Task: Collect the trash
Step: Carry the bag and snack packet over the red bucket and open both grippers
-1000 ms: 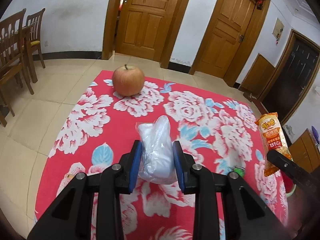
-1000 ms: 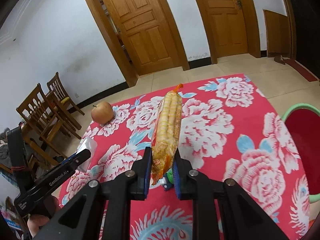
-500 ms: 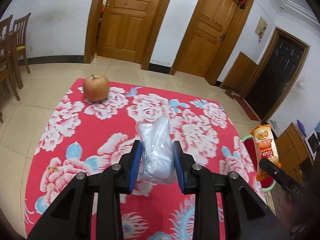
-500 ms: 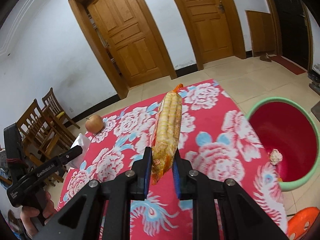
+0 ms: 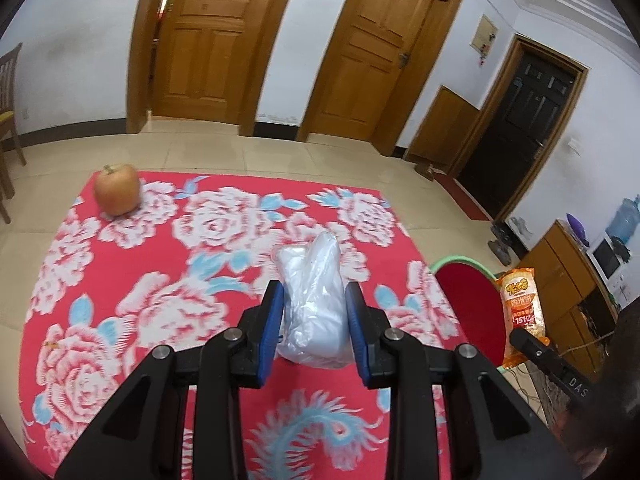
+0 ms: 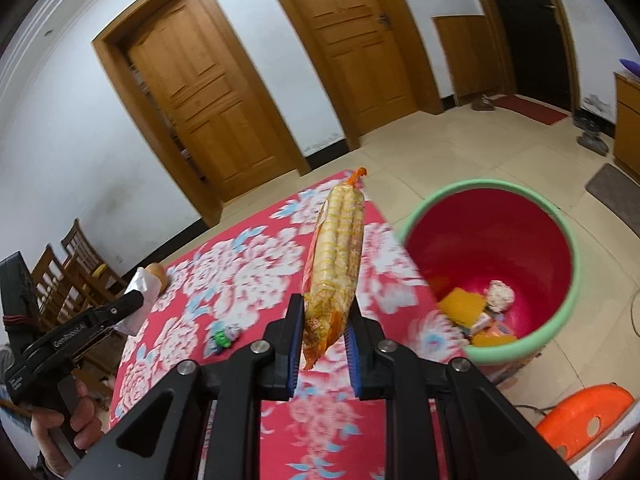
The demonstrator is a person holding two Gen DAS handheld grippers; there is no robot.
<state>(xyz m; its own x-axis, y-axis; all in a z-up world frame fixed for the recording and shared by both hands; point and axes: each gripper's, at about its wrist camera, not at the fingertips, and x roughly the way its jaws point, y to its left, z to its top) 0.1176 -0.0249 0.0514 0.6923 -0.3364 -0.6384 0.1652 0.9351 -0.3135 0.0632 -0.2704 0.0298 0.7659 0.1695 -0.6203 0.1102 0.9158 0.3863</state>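
A tiled room with wooden doors is surrounding a table under a red flowered cloth [image 5: 120, 280], and a red bin with a green rim [image 6: 532, 200] is standing on the floor just off the table's right edge. The left gripper [image 5: 314, 328] is clamping a crumpled white plastic bag [image 5: 314, 300] between its blue pads, above the middle of the cloth. The right gripper [image 6: 323, 340] is pinching the bottom end of a long orange snack packet [image 6: 336, 256], which is sticking up and forward from the narrow jaws, near the table's right edge and just short of the bin. An apple [image 5: 117, 189] is sitting at the far left corner of the cloth, and a small green scrap [image 6: 222, 336] is lying near the front edge. The bin is already holding a few bits of rubbish. The risks look like these: the packet is being held only by its tail, so it may be swinging or slipping out before it is over the bin's mouth, and if let go too early it could be hitting the rim or landing on the cloth. The bag is soft and slick, so it may be sliding from the pads. With both grippers heading for one bin, they could also be bumping each other.
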